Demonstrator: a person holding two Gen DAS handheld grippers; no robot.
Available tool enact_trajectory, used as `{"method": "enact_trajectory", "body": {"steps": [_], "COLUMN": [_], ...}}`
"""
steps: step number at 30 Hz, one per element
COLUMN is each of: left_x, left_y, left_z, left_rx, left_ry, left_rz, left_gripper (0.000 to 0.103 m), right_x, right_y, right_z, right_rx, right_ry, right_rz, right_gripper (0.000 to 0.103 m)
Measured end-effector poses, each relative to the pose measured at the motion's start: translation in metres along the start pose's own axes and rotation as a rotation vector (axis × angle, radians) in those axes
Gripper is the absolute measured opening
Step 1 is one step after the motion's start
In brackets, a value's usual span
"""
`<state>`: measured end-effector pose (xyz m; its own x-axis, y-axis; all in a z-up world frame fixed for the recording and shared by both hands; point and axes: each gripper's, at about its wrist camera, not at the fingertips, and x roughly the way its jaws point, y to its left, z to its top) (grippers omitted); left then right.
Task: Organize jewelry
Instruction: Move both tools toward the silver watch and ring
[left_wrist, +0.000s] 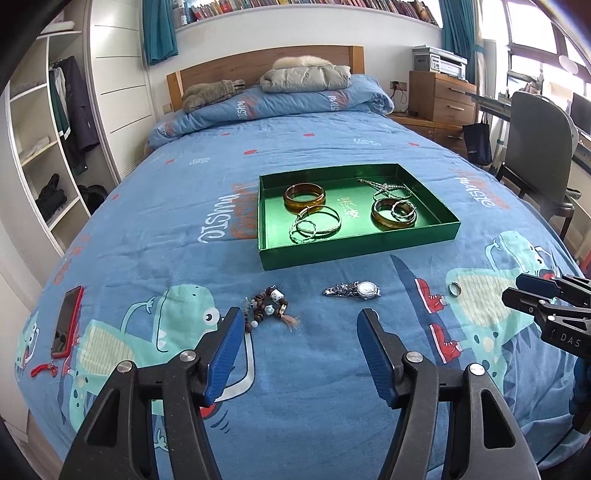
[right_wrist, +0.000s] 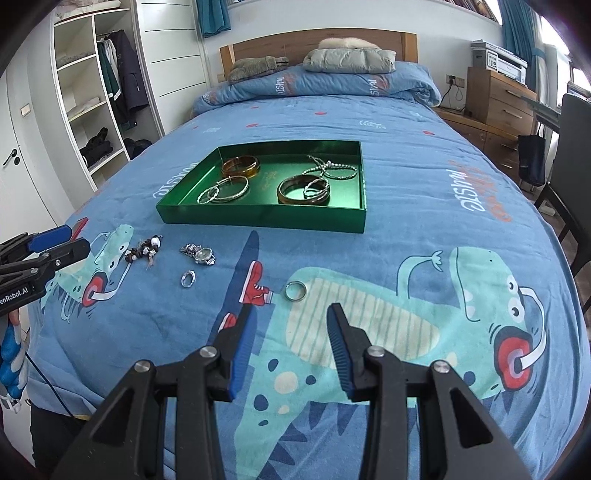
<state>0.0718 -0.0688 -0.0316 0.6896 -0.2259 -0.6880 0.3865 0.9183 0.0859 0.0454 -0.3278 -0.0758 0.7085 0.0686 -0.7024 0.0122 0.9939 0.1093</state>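
A green tray (left_wrist: 354, 251) (right_wrist: 258, 219) on the blue bedspread holds amber bangles (left_wrist: 304, 197), silver bangles (left_wrist: 319, 223) and a bead chain (left_wrist: 388, 188). Loose on the bed lie a beaded bracelet (left_wrist: 271, 304) (right_wrist: 146, 249), a silver watch (left_wrist: 354, 290) (right_wrist: 199, 254), a silver ring (right_wrist: 187, 278) and a metal band ring (left_wrist: 455, 288) (right_wrist: 295, 291). My left gripper (left_wrist: 299, 325) is open and empty just short of the bracelet and watch. My right gripper (right_wrist: 291, 314) is open and empty just short of the band ring.
A red-cased phone (left_wrist: 66, 326) lies on the bed at the left. A folded duvet and pillows (left_wrist: 280, 99) sit at the head. A wardrobe (left_wrist: 55, 147) stands left; a dresser with printer (left_wrist: 441, 92) and a chair (left_wrist: 535, 147) stand right.
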Motion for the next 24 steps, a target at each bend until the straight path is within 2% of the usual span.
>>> {"method": "enact_trajectory", "body": {"steps": [10,18,24], "left_x": [0.012,0.02,0.028], "left_y": [-0.01,-0.013,-0.011], "left_z": [-0.001,-0.004,-0.007], "left_rx": [0.012,0.01,0.001], "left_ry": [0.041,0.078,0.102], "left_rz": [0.046,0.032,0.026], "left_gripper": [0.063,0.063,0.069], "right_x": [0.011,0.02,0.029], "right_y": [0.001,0.004,0.005], "right_z": [-0.002,-0.005,-0.007], "right_rx": [0.003,0.004,-0.001], "right_ry": [0.011,0.03,0.049], "right_rz": [-0.001,0.002,0.001], "right_gripper": [0.037,0.037,0.037]}}
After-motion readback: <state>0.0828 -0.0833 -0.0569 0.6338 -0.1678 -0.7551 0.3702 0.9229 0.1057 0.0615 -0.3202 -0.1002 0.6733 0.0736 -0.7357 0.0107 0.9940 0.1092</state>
